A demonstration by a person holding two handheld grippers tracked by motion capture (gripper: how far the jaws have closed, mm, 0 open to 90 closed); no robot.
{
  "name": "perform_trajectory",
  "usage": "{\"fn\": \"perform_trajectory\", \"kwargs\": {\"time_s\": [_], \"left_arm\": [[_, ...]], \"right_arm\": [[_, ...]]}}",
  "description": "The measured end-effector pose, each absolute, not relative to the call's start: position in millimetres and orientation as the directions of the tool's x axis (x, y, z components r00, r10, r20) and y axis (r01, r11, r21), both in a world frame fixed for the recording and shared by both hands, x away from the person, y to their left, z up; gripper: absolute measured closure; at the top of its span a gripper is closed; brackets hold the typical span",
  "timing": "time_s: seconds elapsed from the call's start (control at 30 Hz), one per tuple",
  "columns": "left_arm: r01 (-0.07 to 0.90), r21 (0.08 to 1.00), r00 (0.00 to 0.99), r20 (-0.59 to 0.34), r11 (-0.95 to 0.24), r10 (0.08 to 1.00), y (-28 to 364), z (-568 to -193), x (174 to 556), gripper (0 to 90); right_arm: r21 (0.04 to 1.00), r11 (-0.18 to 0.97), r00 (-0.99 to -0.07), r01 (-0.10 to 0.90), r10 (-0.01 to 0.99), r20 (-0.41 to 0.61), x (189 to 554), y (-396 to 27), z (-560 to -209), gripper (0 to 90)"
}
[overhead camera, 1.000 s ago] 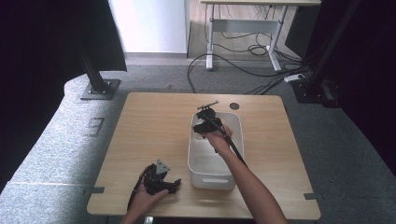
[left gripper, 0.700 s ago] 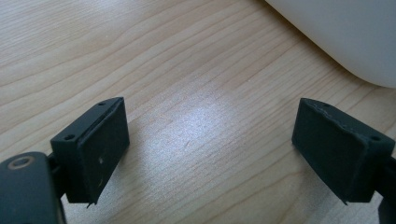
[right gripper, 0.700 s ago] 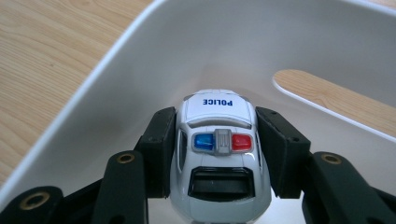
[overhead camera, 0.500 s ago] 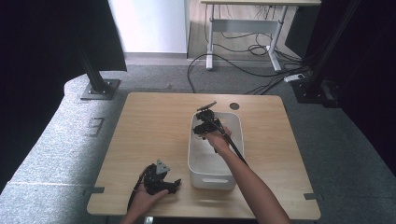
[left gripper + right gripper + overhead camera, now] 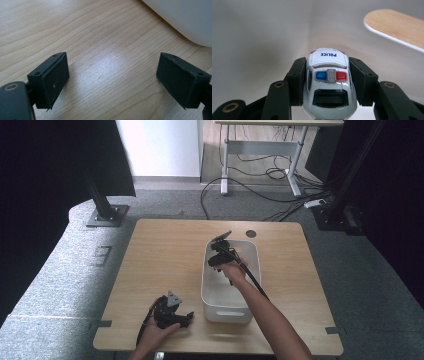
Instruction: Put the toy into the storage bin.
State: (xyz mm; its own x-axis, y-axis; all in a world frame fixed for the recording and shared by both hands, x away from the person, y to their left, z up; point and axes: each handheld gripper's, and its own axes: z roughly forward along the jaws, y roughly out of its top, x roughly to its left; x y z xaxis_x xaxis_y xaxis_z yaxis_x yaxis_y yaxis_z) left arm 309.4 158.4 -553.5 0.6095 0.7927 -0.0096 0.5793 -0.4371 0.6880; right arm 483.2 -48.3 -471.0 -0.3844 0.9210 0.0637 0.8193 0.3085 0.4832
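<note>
Inside the white bin [image 5: 248, 270], low over its floor near the far end: right tool [image 5: 329, 82] clamped on a toy police car [image 5: 329, 82], one pad flat on each door side. In the right gripper view the car's long axis runs straight away from the tool, the end lettered POLICE pointing at the bin's far wall, the dark window end toward the hand. The car sits level between the pads, roof light bar up. Whether its wheels touch the bin floor cannot be told; the underside is hidden by the tool.

In the high view the right tool [image 5: 220, 256] reaches down past the bin's rim, the forearm crossing the near wall on a slant.

Left tool [image 5: 172, 312] lies on the table [image 5: 160, 250] just beside the bin's near left corner, pads well apart, nothing between them (bare wood beneath, a curve of bin wall [image 5: 185, 20] at the edge of its view).

Relation that matters, as a judgement: the car is already within the bin's walls and close to the floor, so a release would call only for a short drop, with the far wall near ahead of the car's nose. The right hand does this; the left is nearer the bin's near end and idle.
</note>
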Motion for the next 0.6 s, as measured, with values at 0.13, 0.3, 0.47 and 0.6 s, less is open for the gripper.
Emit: {"fn": "perform_trajectory", "kwargs": {"time_s": [0.13, 0.3, 0.47, 0.6], "left_arm": [[0.578, 0.688, 0.610, -0.009, -0.438, 0.792, 158, -553, 309, 11.5], [0.578, 0.688, 0.612, -0.009, -0.439, 0.791, 158, -553, 309, 11.7], [0.577, 0.689, 0.612, -0.009, -0.438, 0.791, 158, -553, 309, 12.3], [0.577, 0.689, 0.612, -0.009, -0.439, 0.790, 158, -553, 309, 12.5]], "right_arm": [[0.472, 0.310, -0.387, 0.825, 0.919, 0.073, 485, -48, -474, 50.2], [0.443, 0.317, -0.387, 0.839, 0.919, 0.075, 486, -48, -481, 50.2], [0.426, 0.315, -0.392, 0.848, 0.914, 0.106, 484, -46, -485, 50.1], [0.415, 0.331, -0.398, 0.848, 0.914, 0.084, 481, -42, -490, 50.1]]}}
